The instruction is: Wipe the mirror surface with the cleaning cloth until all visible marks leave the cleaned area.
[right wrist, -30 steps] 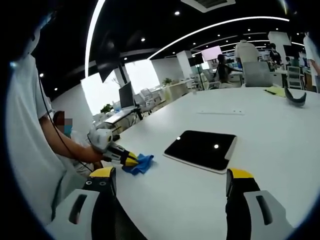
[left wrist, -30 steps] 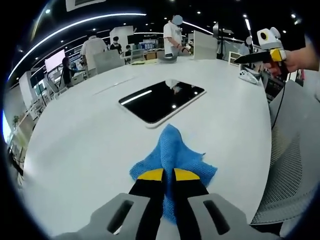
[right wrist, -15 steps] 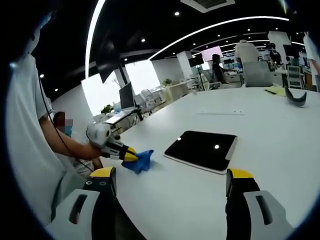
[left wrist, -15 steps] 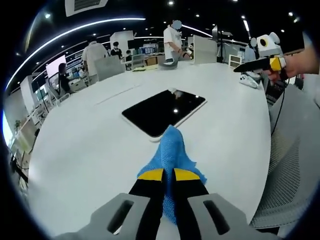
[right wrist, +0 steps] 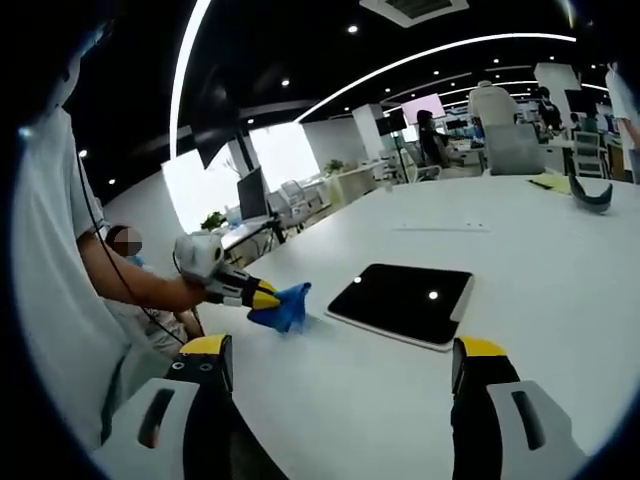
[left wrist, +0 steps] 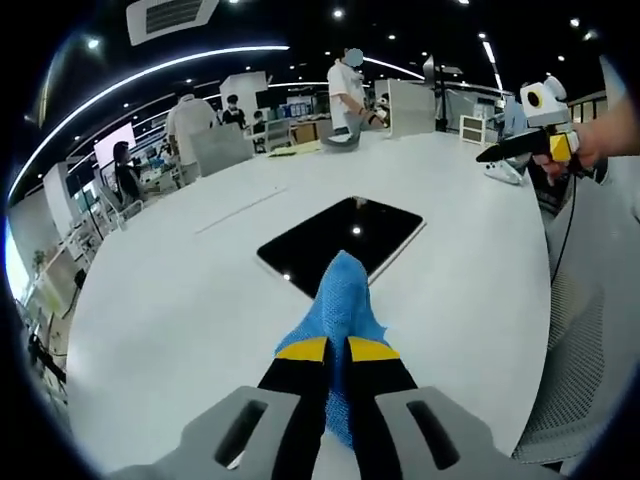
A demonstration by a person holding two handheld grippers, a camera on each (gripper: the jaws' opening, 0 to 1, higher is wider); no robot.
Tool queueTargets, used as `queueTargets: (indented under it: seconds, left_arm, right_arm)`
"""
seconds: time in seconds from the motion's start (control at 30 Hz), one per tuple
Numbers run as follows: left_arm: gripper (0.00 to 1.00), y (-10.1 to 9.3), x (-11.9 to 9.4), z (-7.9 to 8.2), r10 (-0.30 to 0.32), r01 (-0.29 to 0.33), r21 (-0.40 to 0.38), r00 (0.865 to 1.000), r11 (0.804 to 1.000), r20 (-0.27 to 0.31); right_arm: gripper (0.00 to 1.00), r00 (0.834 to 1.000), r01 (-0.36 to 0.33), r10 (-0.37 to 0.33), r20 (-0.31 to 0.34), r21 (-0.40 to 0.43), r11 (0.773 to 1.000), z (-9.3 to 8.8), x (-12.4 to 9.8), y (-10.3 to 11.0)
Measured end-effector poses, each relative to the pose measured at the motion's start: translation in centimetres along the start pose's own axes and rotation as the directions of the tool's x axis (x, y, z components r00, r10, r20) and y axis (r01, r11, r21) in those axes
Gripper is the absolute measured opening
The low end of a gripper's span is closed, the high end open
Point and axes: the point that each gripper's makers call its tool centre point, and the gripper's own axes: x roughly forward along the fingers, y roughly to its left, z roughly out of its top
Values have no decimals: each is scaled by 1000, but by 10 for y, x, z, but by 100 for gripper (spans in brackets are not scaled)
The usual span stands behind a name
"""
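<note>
Left gripper (left wrist: 337,350) fingers pinch cleaning cloth (left wrist: 340,300) | right gripper (right wrist: 340,365) fingers spread | lay cloth flat on mirror (left wrist: 340,240), press evenly.

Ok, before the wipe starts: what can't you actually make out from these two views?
- Marks on the mirror: in both views its dark surface shows just ceiling-light reflections; any smudges are too small to tell.
- The mirror's near edge: in the left gripper view the blue cloth covers it, so contact is unclear.
- The cloth's lower part: hidden behind the left gripper.
- The dark curved object on the table, right gripper view: too small to identify.
</note>
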Motion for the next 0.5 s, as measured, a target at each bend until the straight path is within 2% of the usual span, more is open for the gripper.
queueTargets:
  seconds: [0.5]
  left_arm:
    - [3,15,13,18,5,-5,19,1000,1000,21]
  right_arm:
    - [90,1000,8,-8,3,2,1000,1,-1,-3]
